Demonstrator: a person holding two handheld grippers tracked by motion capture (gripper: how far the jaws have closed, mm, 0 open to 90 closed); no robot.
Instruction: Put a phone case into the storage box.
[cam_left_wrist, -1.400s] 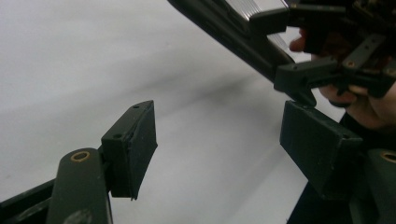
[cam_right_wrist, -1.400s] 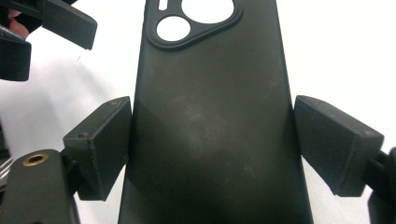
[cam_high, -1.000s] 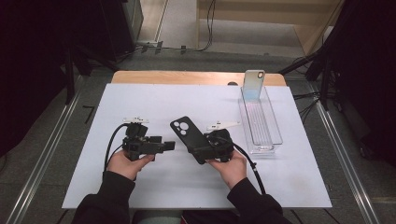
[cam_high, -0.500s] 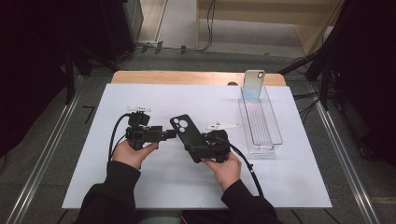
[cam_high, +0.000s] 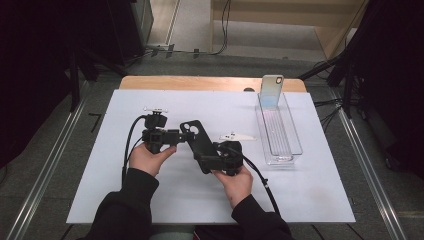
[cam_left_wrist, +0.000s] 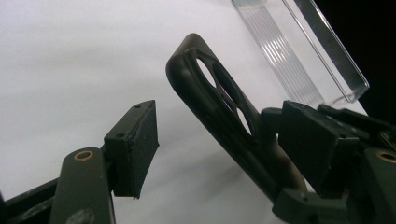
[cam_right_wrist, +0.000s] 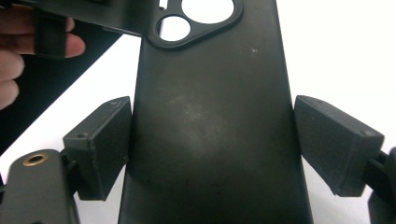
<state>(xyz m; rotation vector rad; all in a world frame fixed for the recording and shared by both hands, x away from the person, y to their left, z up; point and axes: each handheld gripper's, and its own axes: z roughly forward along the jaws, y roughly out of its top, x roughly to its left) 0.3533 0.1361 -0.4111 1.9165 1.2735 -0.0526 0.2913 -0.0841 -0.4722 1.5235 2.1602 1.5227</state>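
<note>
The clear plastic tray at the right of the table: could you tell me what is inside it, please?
A phone stands upright against the far end of the clear tray, its camera side facing us. The rest of the tray looks empty; its ribbed floor shows through. The phone's foot and screen side cannot be seen.

Black phone case (cam_high: 198, 145), white table sheet (cam_high: 125, 200) — clear ribbed tray (cam_high: 280, 135), iridescent silver phone (cam_high: 271, 90)

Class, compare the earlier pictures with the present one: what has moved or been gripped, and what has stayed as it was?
The left gripper moved right, up to the camera end of the black phone case, its jaws just closing around that end, one pad at the case, the other short of it. The right gripper kept hold of the case. The clear tray and upright phone stayed put.
</note>
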